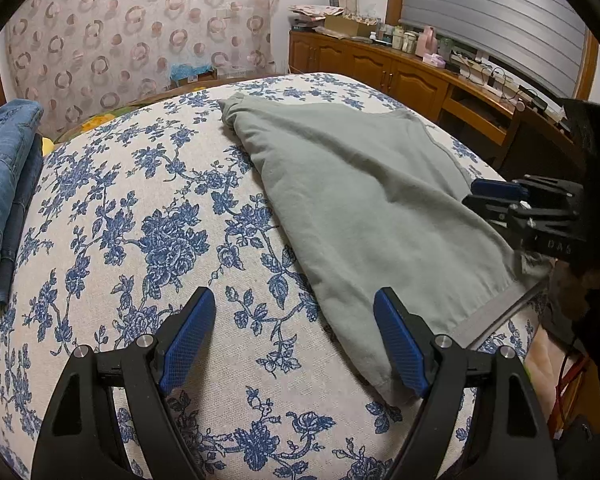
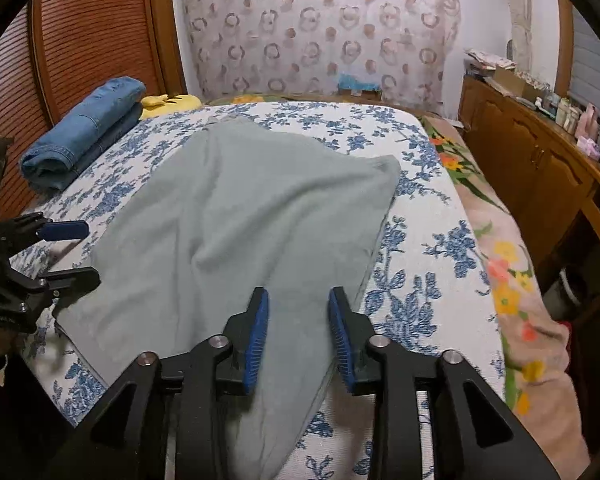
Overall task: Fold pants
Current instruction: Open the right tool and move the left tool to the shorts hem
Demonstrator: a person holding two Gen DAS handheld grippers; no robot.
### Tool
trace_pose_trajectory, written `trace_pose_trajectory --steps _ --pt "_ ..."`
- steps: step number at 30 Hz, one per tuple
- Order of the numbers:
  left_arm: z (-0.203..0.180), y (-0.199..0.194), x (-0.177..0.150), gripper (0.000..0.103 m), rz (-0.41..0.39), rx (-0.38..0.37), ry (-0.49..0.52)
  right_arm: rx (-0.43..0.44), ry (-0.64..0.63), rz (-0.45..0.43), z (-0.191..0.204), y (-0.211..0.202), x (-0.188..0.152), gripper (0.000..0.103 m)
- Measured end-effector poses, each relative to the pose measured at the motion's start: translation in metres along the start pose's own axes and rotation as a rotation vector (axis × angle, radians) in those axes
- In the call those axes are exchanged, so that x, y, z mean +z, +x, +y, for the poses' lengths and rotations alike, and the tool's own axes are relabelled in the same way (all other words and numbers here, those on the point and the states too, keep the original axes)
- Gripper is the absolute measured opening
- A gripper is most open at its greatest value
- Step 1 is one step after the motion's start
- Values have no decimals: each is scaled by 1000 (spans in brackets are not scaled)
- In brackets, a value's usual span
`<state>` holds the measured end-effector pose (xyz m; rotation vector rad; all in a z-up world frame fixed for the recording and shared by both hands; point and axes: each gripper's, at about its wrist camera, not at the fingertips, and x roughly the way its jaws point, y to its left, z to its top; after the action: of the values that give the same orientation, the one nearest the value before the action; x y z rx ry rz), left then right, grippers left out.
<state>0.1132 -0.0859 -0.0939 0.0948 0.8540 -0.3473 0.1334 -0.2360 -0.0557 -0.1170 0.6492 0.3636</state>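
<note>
Grey-green pants lie spread on the blue-flowered bed cover, one end toward the far edge, the hem near me. My left gripper is open just above the cover, its right pad at the pants' near corner, holding nothing. It also shows in the right wrist view at the pants' left edge, open. My right gripper is open, its fingers straddling the near part of the pants without clamping. It shows in the left wrist view at the pants' right edge.
Folded blue jeans lie stacked at the bed's far left beside a yellow item. A wooden cabinet with clutter on it runs along the right. A floral blanket hangs off the bed's right side.
</note>
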Motion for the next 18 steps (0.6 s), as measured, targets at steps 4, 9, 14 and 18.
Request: trace_pose_trajectory --steps 4,9,14,18 --pt "1 -8 -7 82 -9 -1 -1 -38 -38 -18 9 1 -4 48" --pt "2 -22 -20 82 -23 -6 -4 -53 -18 -12 11 1 -4 48" --pt "-3 -36 -27 82 -42 -30 17 -32 29 1 13 -8 -2 48" --pt "-13 -41 -32 78 -38 -54 51 -6 51 -26 13 -30 -12 48"
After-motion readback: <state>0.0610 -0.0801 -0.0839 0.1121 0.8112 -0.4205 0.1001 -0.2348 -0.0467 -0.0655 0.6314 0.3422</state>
